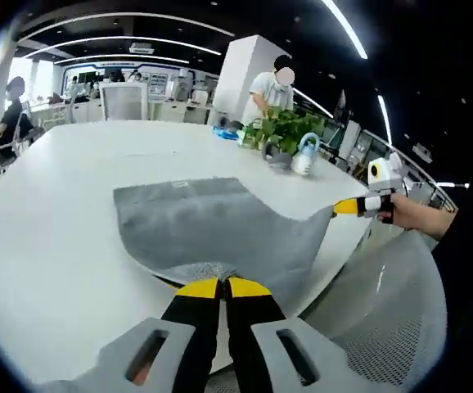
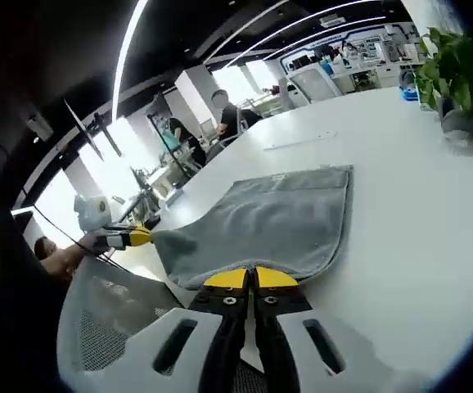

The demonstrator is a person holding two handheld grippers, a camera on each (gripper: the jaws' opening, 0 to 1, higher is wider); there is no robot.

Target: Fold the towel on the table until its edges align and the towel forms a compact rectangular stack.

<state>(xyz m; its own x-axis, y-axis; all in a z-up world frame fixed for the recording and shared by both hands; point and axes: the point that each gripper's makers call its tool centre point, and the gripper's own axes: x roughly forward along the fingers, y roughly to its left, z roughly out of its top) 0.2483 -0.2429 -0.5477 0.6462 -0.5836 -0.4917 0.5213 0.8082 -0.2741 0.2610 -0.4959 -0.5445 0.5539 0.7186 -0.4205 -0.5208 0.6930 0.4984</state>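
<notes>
Left gripper view. Left gripper (image 1: 223,286): yellow-tipped jaws pressed together on the near edge of the grey towel (image 1: 212,221), that corner lifted off the white table (image 1: 65,213). The towel's far half lies flat on the tabletop; the near half is raised. Right gripper (image 1: 335,209), entering from the right in a person's hand (image 1: 416,214): its tip pinches the towel's other near corner. Potted plant (image 1: 284,129) and a small white-and-blue watering can (image 1: 304,155) stand beyond the towel, well apart from it. A grey mesh chair (image 1: 384,303) sits below the table edge.

Right gripper view. Right gripper (image 2: 253,278): jaws closed on the towel (image 2: 277,217) edge. Left gripper (image 2: 148,237), at left, appears to grip the opposite corner, though small here. Towel spans between both grippers, its far edge resting on the table (image 2: 416,229). Plant (image 2: 445,70) at upper right.
</notes>
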